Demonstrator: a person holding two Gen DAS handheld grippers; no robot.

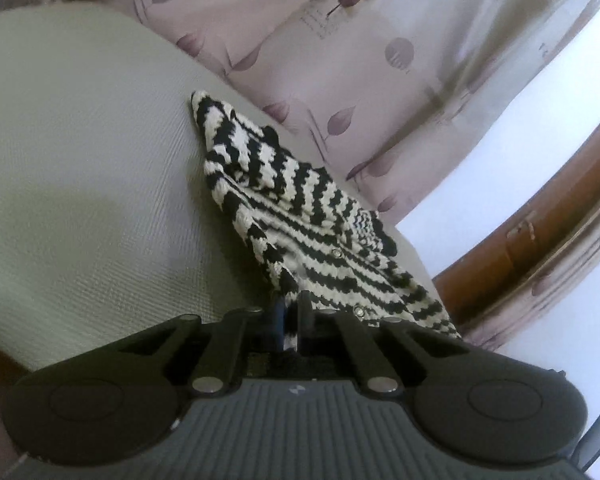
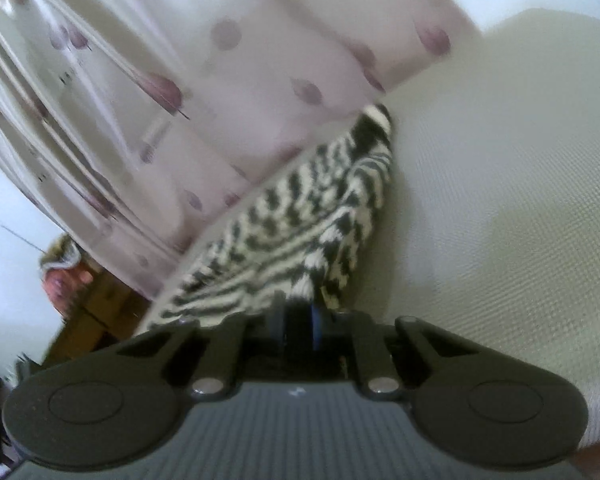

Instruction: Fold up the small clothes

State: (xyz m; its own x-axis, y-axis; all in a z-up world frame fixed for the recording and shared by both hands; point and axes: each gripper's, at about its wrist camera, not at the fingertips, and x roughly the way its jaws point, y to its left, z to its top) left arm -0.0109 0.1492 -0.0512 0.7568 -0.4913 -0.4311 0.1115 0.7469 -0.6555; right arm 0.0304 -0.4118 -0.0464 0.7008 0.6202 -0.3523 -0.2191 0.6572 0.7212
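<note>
Closest in, the left gripper (image 1: 291, 314) is pinching a hem of the striped knit top (image 1: 300, 200), its two black fingers (image 1: 305, 312) drawn together with a sliver of fabric showing between them. On the other side, the right gripper (image 2: 296, 316) is doing the same, jaws clamped tight on the near edge of that garment (image 2: 300, 220). From both grips the black-and-white top is stretching away, lifting off the pale textured surface (image 1: 80, 160) and trailing down to it at its far tip; small buttons are catching light in the left view. The right view is blurring, so the stripes are smearing. Beyond the pale surface (image 2: 500, 200), a curtain (image 1: 340, 60) with purple leaf prints is hanging behind (image 2: 180, 100), and a brown wooden frame (image 1: 540, 248) is curving past at the far right of the left view.
</note>
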